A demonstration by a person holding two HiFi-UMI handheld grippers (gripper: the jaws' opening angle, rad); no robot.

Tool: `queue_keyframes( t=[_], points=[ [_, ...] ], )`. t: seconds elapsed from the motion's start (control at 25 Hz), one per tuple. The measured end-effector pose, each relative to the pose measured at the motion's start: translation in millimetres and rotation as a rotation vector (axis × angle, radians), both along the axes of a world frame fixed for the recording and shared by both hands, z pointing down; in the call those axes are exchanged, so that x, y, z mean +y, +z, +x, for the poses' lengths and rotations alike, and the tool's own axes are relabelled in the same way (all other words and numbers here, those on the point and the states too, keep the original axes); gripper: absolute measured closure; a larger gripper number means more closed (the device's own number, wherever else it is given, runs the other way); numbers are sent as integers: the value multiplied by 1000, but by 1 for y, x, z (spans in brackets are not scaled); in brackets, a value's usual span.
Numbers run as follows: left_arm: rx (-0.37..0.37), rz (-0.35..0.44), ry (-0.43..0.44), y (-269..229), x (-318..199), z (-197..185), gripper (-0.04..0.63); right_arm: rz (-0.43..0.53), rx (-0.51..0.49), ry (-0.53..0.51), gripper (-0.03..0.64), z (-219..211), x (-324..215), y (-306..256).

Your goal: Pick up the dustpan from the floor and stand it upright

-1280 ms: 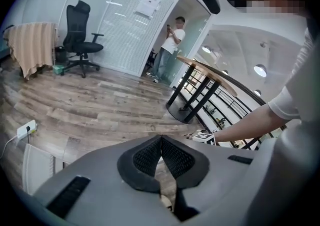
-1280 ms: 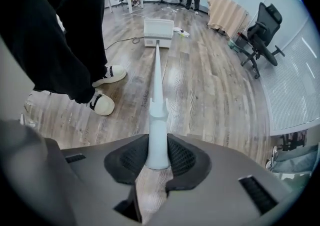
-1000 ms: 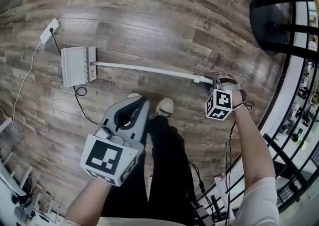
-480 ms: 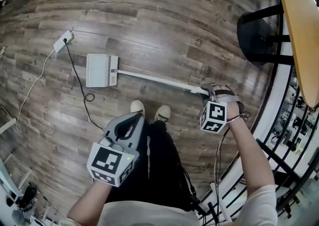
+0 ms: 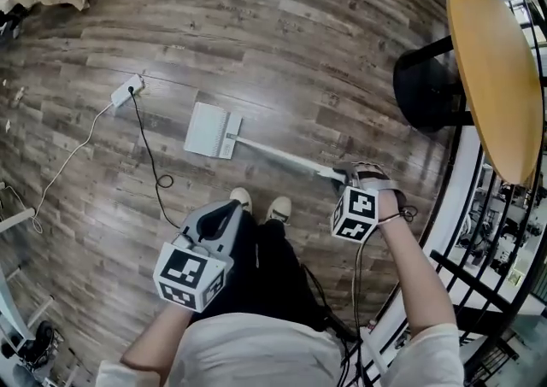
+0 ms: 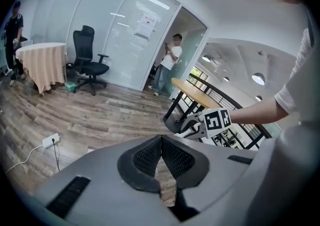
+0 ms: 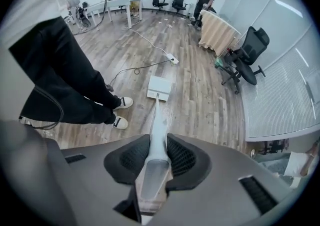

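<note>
Right gripper (image 7: 159, 156) fingers clamped on dustpan (image 5: 210, 131) handle tip; left gripper (image 6: 160, 146) fingers together, empty. Risk: heavy pan end (far from grip) twists handle loose, dustpan drops onto floor (image 5: 299, 52).

An office. Ahead of the fingers (image 6: 142, 159) of the left gripper (image 6: 161, 137) stand glass partition walls (image 6: 117, 35) with blinds, a black swivel chair (image 6: 89, 55) before them and a cloth-draped surface (image 6: 42, 65) left of it, all on wood-plank floor (image 6: 100, 115). Right of those fingers, a round wooden table (image 6: 192, 96) stands by a black railing (image 6: 212, 88). Beyond the fingers (image 7: 182, 156) of the right gripper (image 7: 159, 136) are more swivel chairs (image 7: 247, 50) and a power strip (image 7: 173, 61) on its cable.
</note>
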State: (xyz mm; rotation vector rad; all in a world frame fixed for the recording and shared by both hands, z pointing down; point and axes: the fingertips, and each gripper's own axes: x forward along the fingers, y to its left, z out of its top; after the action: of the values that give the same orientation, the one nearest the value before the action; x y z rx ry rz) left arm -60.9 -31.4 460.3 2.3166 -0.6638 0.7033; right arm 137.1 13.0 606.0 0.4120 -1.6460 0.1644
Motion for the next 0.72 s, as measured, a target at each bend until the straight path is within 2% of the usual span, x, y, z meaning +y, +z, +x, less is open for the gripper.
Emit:
queue_keyframes(
  t=[0.32, 0.72],
  points=[
    [38, 22, -8, -35, 10, -7, 572, 9, -73, 38, 495, -42, -12, -51],
    [32, 29, -67, -48, 15, -47, 572, -36, -30, 54, 499, -90, -42, -86]
  ],
)
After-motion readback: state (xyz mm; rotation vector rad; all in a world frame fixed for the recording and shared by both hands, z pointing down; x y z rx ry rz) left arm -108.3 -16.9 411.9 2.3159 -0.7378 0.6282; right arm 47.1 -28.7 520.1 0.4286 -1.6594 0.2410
